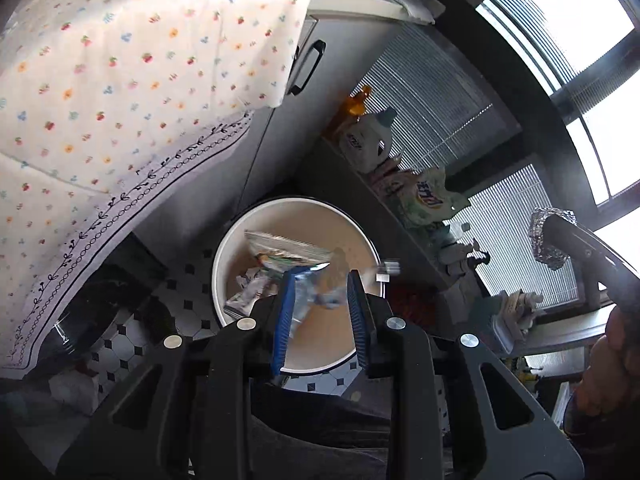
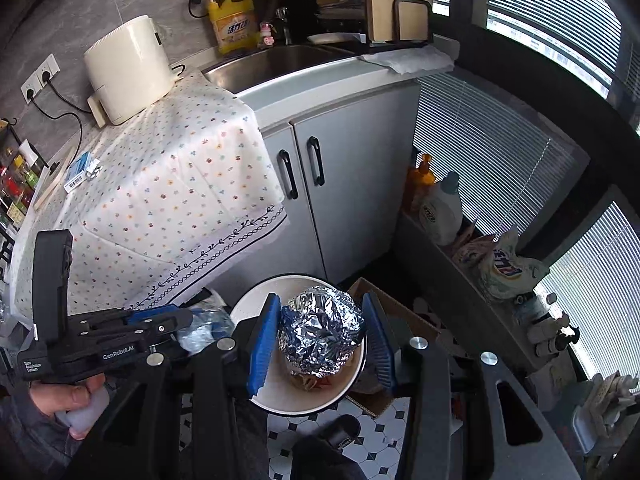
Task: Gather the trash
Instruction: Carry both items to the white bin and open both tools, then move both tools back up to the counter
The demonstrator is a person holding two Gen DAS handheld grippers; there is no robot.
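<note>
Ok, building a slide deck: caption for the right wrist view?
Right tongs hold crumpled foil ball above the white trash bin beside the kitchen cabinet.

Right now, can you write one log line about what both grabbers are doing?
left gripper: open above round white trash bin, clear plastic wrapper between fingers | right gripper: around crumpled silver foil ball, above bin

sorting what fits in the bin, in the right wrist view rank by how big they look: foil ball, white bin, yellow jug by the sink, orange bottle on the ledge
1. white bin, though the foil hides much of it
2. foil ball, held close to the camera in the right claw, so it looks bigger than it is
3. yellow jug
4. orange bottle, partly hidden; close to the jug, so unsure
</note>
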